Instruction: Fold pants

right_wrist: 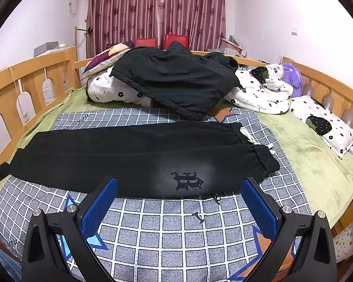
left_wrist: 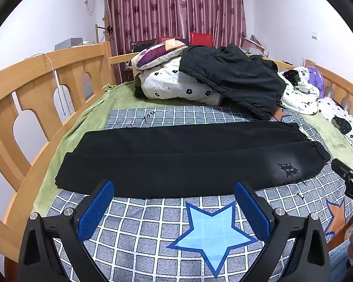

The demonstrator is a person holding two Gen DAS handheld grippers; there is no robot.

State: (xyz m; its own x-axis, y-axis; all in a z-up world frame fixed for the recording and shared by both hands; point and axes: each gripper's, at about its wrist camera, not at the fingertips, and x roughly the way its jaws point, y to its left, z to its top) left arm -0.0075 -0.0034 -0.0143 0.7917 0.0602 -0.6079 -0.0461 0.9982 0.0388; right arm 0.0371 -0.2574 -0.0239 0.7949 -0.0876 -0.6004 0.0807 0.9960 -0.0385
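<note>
Black pants lie flat across the bed, folded lengthwise, one leg on the other, elastic waistband at the right and a dark logo near it. They also show in the right wrist view. My left gripper is open and empty, its blue pads just short of the pants' near edge, towards the leg end. My right gripper is open and empty at the near edge beside the logo. The right gripper's body shows at the right edge of the left wrist view.
A grey checked blanket with blue stars covers a green sheet. A black jacket lies on floral bedding at the back. A floral pillow lies right. Wooden bed rails run along both sides.
</note>
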